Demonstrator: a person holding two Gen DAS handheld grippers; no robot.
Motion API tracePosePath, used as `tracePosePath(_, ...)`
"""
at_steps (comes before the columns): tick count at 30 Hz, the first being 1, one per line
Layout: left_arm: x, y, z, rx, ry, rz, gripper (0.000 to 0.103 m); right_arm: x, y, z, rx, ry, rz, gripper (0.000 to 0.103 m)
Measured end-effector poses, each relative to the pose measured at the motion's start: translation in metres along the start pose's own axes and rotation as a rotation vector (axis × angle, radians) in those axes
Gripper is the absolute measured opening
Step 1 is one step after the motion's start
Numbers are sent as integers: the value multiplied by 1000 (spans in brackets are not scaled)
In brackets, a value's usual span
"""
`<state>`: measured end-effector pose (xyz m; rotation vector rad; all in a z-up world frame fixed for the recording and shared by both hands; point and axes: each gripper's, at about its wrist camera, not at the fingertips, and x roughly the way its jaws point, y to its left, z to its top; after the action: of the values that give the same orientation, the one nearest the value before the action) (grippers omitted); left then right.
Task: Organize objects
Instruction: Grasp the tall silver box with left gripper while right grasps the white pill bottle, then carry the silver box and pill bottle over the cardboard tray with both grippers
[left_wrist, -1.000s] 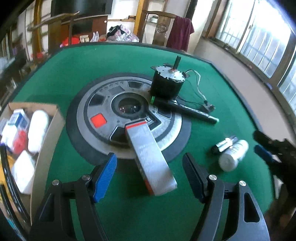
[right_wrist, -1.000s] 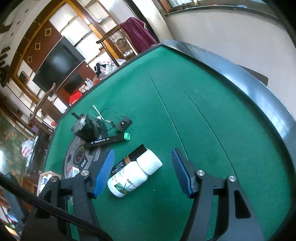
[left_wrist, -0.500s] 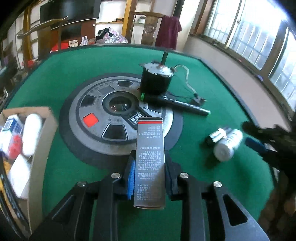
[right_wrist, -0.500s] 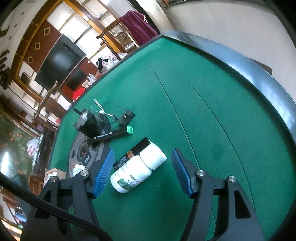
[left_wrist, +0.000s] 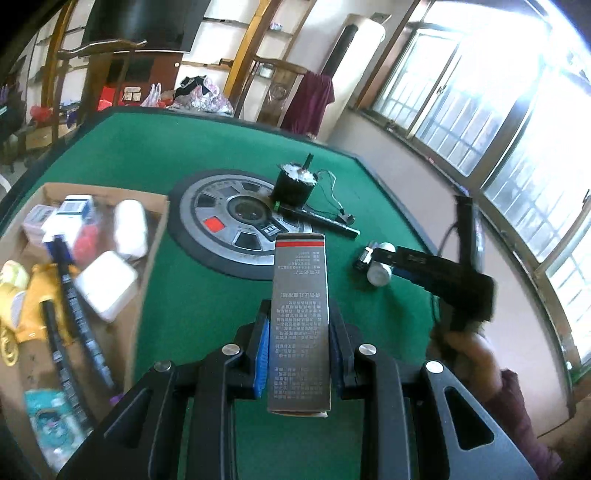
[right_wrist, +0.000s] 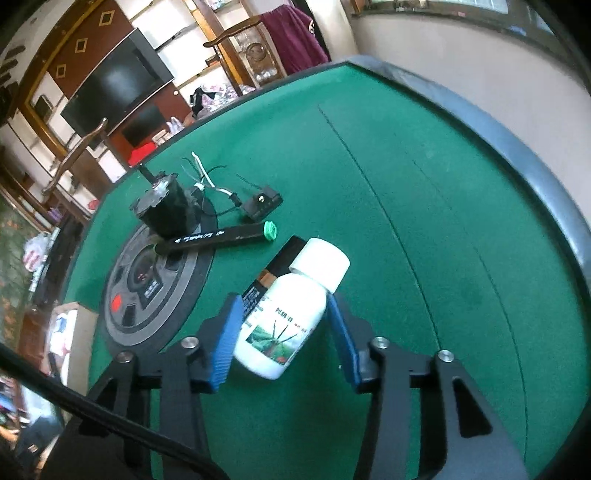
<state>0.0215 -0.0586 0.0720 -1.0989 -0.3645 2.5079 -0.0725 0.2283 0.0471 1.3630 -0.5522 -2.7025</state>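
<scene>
Clamping grey box (left_wrist: 300, 314), L tool (left_wrist: 298, 354); R tool (right_wrist: 284, 332) closing round white bottle (right_wrist: 286, 317), pads apart.

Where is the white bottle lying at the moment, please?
In the right wrist view the white bottle lies on its side on the green table, between the right gripper's closing fingers, beside a small dark box.
</scene>
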Motion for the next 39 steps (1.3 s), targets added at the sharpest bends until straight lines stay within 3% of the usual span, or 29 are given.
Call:
tracePosePath(4,-29,15,-5,-5,-32,-15,23,8,10,-1,-27,9,-54,44)
tracePosePath(6,-45,22,-8,-14,-49,-35,23,8,11,0,-17,15,-49,38)
tracePosePath(8,-61,30,-10,-28,-72,-52,23,6,6,-1,23,42,-9,32)
tracePosePath(15,-104,73,-20,-123,-133,-88,23,-10,-17,-28,170,126,221,32)
tracePosePath(19,-125,106,-31,-191,-176,-40,23,-22,-15,-48,206,155,341,32)
tracePosePath(24,-142,146,-47,-268,-199,63,23,-42,30,-66,130,186,460,32)
tracePosePath(29,-136,180,-62,-339,-156,131,23,-53,93,-88,15,225,557,32)
tracePosePath(39,-110,209,-67,-371,-84,225,23,-38,188,-123,-106,337,659,32)
